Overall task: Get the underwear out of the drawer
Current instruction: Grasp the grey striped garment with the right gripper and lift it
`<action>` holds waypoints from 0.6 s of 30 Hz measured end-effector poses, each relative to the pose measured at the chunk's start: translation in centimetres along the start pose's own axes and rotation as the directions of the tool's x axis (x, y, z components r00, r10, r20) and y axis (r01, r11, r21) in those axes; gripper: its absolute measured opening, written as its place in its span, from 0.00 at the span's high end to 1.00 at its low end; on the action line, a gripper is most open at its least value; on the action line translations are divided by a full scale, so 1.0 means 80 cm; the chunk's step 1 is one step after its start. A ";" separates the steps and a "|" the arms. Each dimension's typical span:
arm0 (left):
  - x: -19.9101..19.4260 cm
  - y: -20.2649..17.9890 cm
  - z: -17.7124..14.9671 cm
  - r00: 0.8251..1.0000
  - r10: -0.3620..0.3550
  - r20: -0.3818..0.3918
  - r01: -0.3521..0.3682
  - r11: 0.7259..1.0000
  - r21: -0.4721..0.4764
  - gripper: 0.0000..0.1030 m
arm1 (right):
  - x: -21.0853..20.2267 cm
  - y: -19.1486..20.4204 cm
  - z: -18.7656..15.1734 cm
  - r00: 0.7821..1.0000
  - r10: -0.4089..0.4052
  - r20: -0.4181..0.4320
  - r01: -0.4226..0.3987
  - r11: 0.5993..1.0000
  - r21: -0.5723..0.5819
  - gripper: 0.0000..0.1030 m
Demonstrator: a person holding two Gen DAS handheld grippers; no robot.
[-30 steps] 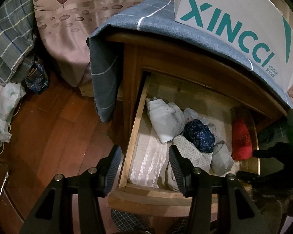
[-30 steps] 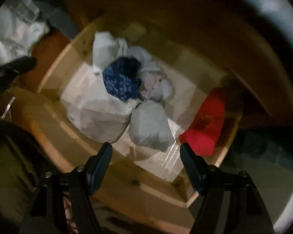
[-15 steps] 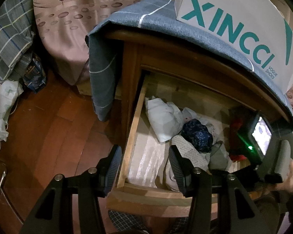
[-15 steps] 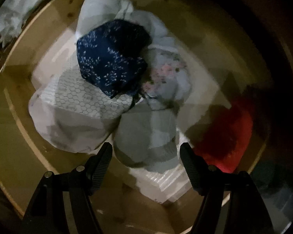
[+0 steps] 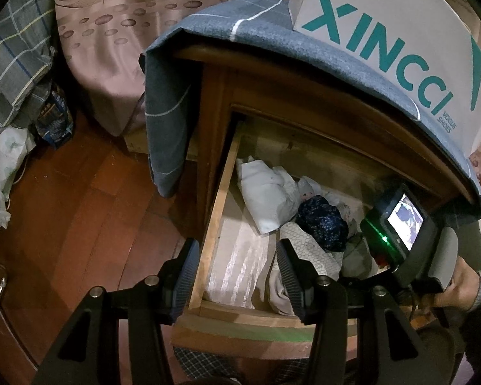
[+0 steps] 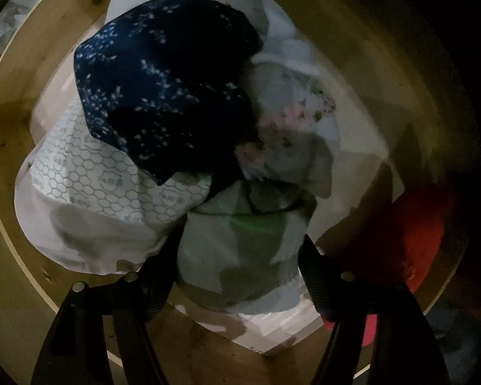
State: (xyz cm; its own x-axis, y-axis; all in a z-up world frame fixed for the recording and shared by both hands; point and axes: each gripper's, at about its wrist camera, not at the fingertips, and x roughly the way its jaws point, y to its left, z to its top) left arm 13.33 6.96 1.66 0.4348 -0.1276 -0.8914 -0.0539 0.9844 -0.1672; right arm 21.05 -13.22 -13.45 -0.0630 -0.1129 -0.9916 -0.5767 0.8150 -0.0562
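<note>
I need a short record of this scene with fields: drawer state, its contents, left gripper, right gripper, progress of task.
drawer state: wooden drawer pulled open
contents: navy speckled piece on top of the pile, hexagon-print white piece, pale grey piece, floral piece, red piece
left gripper: open, empty, above the drawer's front corner
right gripper: inside the drawer, jaws closing around the pale grey piece, pads not clearly pressing yet
progress: nothing lifted out yet

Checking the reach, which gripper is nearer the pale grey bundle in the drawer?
Right. The right gripper straddles the grey bundle, jaws closing; the left gripper hangs over the drawer's front left corner.
</note>
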 end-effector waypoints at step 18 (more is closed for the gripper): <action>0.003 -0.011 -0.003 1.000 0.027 -0.014 -0.026 0.999 0.033 0.50 | -0.080 -0.038 -0.075 0.985 0.000 0.175 -0.041 0.973 0.229 0.57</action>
State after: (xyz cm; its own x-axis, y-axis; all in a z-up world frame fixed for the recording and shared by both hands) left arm 13.30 6.07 1.48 0.4206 -0.1028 -0.9014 -0.0357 0.9909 -0.1297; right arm 18.33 -18.34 -6.22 0.0804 -0.0115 -0.9967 -0.3717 0.9275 -0.0407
